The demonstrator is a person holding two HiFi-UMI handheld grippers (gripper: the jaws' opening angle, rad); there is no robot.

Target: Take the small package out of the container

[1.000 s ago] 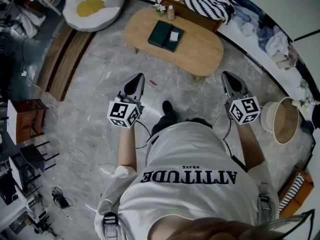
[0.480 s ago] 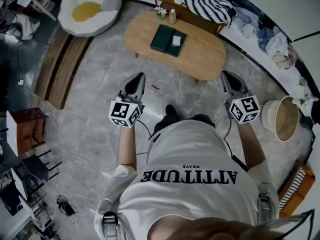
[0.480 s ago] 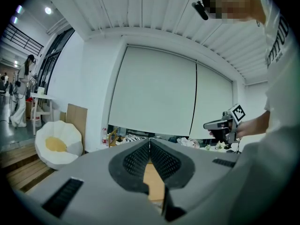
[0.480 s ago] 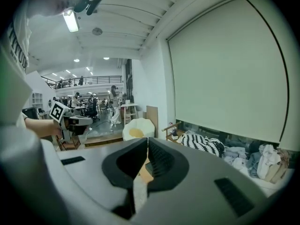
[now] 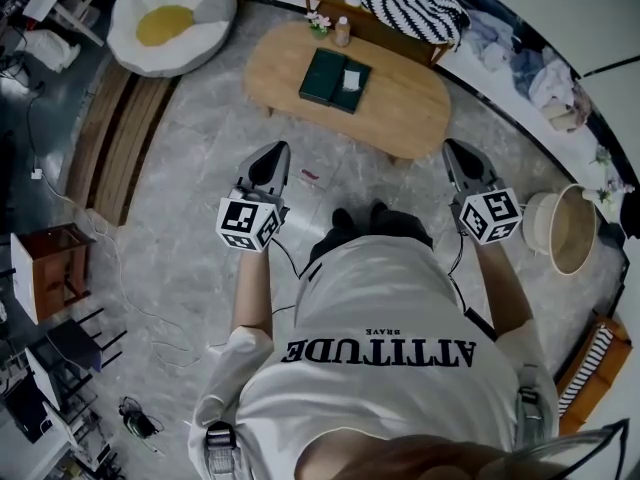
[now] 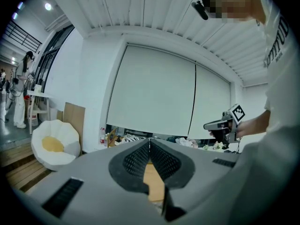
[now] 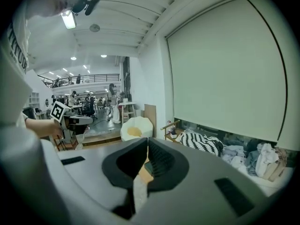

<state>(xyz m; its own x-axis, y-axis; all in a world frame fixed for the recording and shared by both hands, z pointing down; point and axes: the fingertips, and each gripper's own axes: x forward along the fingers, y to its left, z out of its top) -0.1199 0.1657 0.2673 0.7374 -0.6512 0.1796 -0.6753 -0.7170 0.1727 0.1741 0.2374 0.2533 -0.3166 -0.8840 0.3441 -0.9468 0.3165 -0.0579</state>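
Grey stone floor (image 5: 190, 218) spreads under an oval wooden surface (image 5: 410, 108), where the dark green container (image 5: 322, 74) lies open with the small package (image 5: 351, 78), white, resting in its right half, near a small bottle (image 5: 342, 30) at the far edge. Both grippers are held at waist height, well apart from the surface and from each other. The left gripper (image 5: 281, 151) has its fingers pressed together on nothing, and the right gripper (image 5: 449, 151) likewise has its fingers pressed together and empty.
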